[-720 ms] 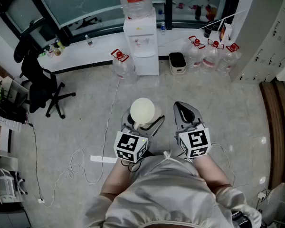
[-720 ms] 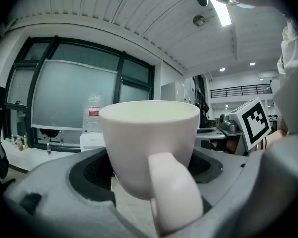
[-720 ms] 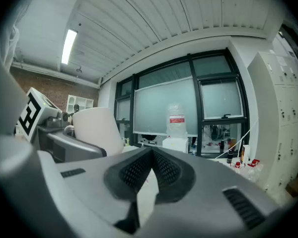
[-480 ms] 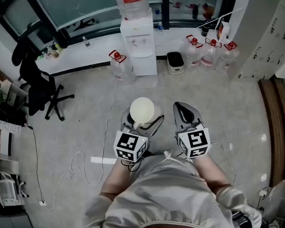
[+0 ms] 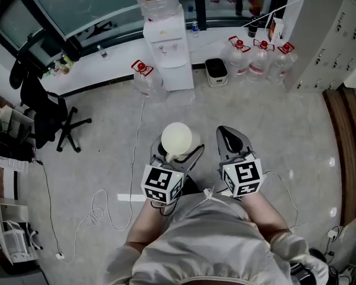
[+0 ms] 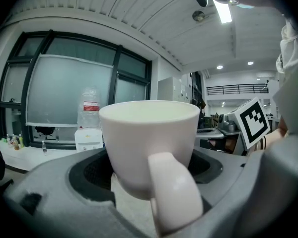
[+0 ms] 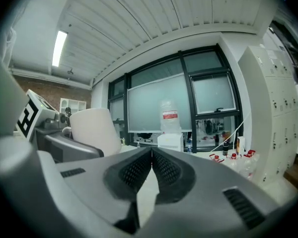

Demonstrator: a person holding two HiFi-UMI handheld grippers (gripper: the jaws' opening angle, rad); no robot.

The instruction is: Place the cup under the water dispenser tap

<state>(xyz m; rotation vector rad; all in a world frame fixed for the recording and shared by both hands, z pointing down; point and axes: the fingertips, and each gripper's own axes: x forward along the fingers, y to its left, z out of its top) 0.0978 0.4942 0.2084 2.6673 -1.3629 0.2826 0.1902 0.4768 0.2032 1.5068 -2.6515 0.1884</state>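
Observation:
A white cup [image 5: 177, 139] with a handle sits upright between the jaws of my left gripper [image 5: 173, 148], which is shut on it. In the left gripper view the cup [image 6: 150, 143] fills the middle, its handle toward the camera. My right gripper [image 5: 230, 140] hovers beside it on the right, shut with nothing in it; its jaws [image 7: 152, 155] meet at the tips. The white water dispenser [image 5: 169, 43] with a bottle on top stands by the far wall, well ahead of both grippers. It also shows small in the distance in the gripper views [image 7: 170, 140].
A full water jug [image 5: 143, 79] stands left of the dispenser, a dark bin [image 5: 215, 71] and three more jugs [image 5: 258, 61] to its right. A black office chair [image 5: 44, 108] is at the left; a white cable [image 5: 115, 203] trails over the floor. Lockers [image 5: 338, 34] line the right.
The view has advanced slightly toward the dispenser; it and the jugs sit a bit higher and to the left in the frame. Both grippers keep their hold and pose.

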